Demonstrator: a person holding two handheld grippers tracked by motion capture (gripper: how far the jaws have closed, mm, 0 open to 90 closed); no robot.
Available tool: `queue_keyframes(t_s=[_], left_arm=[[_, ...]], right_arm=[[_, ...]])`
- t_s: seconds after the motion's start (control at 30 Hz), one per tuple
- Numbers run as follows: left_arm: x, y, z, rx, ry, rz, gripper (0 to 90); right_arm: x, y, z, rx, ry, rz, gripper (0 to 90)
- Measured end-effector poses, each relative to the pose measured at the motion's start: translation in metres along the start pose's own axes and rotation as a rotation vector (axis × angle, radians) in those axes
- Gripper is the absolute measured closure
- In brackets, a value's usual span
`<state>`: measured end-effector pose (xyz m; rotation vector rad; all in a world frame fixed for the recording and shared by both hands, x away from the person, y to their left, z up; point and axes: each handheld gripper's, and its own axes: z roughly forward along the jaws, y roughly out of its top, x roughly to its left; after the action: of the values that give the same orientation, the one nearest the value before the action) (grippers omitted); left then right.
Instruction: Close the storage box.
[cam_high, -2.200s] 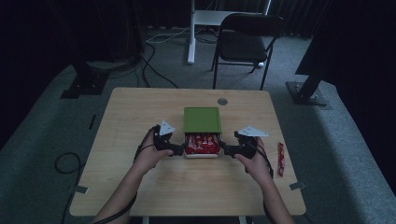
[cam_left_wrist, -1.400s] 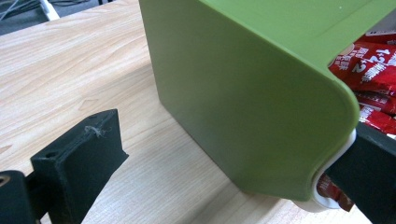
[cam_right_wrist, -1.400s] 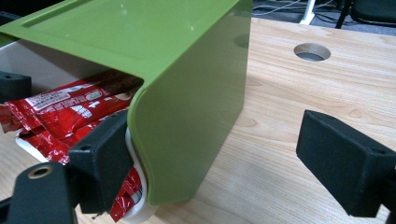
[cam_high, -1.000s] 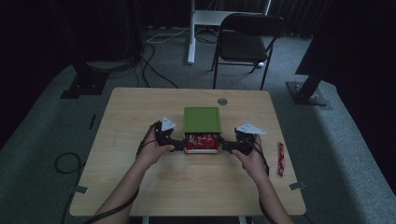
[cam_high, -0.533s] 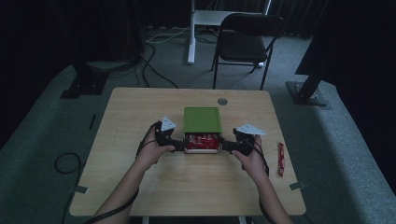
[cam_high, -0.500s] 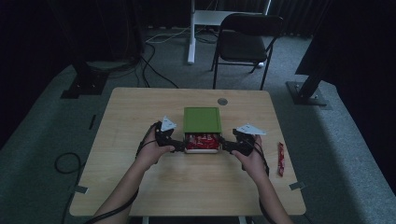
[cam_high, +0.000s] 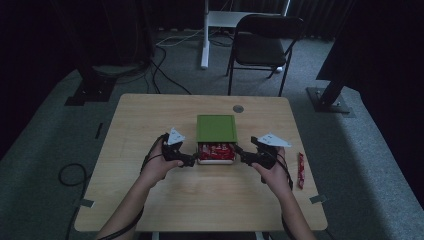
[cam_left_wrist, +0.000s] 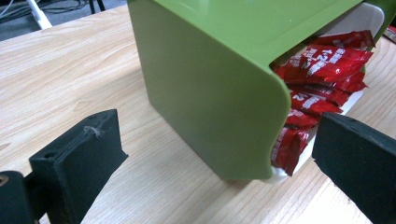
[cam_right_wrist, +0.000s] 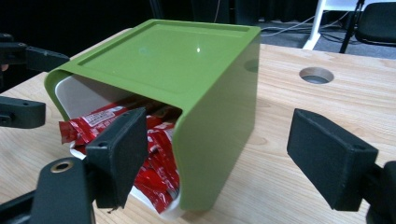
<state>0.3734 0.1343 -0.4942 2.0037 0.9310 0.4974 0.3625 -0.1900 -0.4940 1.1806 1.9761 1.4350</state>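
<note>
Green box (cam_high: 216, 129) sits mid desk (cam_high: 150, 115), blocking the straight line btw left claw (cam_high: 192, 161) and right claw (cam_high: 239, 158). Red packets (cam_high: 216, 149) fill its open front. Bare desk behind box, at both far sides and near edge; lone packet (cam_high: 300, 170) at right edge.

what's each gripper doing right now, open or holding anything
Left gripper: open, straddling the green box corner.
Right gripper: open, straddling the other corner.
</note>
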Motion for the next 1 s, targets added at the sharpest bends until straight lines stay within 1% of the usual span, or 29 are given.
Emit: queue_keyframes(t_s=[0.03,0.07,0.17,0.2,0.23,0.47,0.57,0.67,0.8,0.97,1.0], left_arm=[[0.000,0.000,-0.001,-0.003,0.003,-0.003,2.5],[0.001,-0.001,-0.002,0.002,0.002,0.002,2.5],[0.002,-0.002,-0.005,-0.002,0.006,0.001,2.5],[0.003,-0.004,-0.007,0.000,0.011,-0.002,2.5],[0.003,-0.006,-0.008,-0.002,0.013,-0.006,2.5],[0.008,-0.017,-0.014,0.009,0.023,-0.027,2.5],[0.012,-0.023,-0.018,0.013,0.034,-0.034,2.5],[0.016,-0.029,-0.022,0.014,0.047,-0.051,2.5],[0.020,-0.036,-0.026,0.021,0.062,-0.063,2.5],[0.025,-0.044,-0.031,0.028,0.077,-0.074,2.5],[0.026,-0.047,-0.032,0.029,0.087,-0.078,2.5]], right_arm=[[-0.001,0.000,-0.001,0.002,-0.001,-0.004,19.6],[-0.002,-0.001,-0.003,0.004,-0.003,-0.007,19.2],[-0.005,-0.003,-0.007,0.005,-0.020,-0.010,19.2],[-0.007,-0.004,-0.008,0.010,-0.023,-0.009,19.2],[-0.009,-0.007,-0.010,0.012,-0.037,-0.013,19.1],[-0.017,-0.016,-0.016,0.034,-0.058,-0.020,18.6],[-0.022,-0.020,-0.018,0.048,-0.069,-0.028,18.7],[-0.027,-0.025,-0.020,0.060,-0.085,-0.038,18.7],[-0.032,-0.030,-0.024,0.064,-0.112,-0.040,18.7],[-0.039,-0.041,-0.029,0.085,-0.139,-0.027,18.9],[-0.039,-0.042,-0.030,0.089,-0.145,-0.024,18.9]])
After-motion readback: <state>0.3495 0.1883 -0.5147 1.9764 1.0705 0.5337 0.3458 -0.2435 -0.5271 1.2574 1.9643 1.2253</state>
